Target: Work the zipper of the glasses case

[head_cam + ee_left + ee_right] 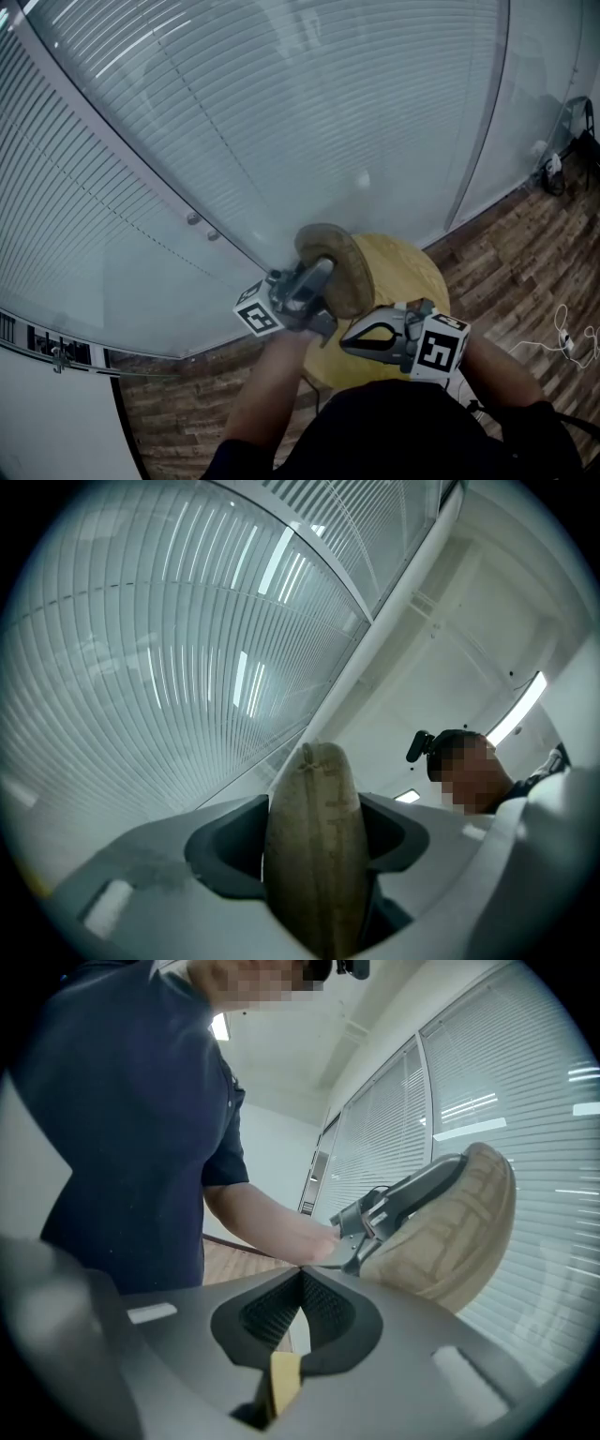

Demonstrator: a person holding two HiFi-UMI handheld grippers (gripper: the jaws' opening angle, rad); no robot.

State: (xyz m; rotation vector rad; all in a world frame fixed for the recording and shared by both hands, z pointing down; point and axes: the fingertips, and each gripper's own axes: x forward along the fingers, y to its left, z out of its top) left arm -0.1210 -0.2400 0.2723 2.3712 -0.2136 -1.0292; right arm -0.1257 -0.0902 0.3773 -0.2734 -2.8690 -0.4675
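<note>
The left claw (317, 277) is clamping the glasses case (314, 855). The case is standing edge-on between its two jaws, and both pads are pressing on its broad faces. The case is being held in the air, with the round yellow desk (405, 274) lying below both claws.

The right claw (302, 1274) is closed, its jaw tips are meeting and it is holding nothing. Seen from this claw, the case is sitting just ahead of the tips and off to their right, apart from them, with the left claw's jaw running across its near face.

**Handling (judgement)**
- The shell is showing a woven, tan surface. It is probably offering good friction to the pads, so slipping is unlikely under a moderate squeeze.
- The case is holding its domed shape under the clamp, which is suggesting a light, semi-rigid body. Hard squeezing is risking a dent in it.
- A stitched line is running along the narrow edge facing the left claw's camera. Whether this is the zipper track cannot be told, and no view is showing the pull tab clearly.

**Where to take hold (judgement)**
- The left claw is well placed across the broad faces, leaving the rim free.
- The right claw is needing to open and pinch the small pull tab at the rim, then draw it along the rim while the left claw is resisting the pull.
</note>
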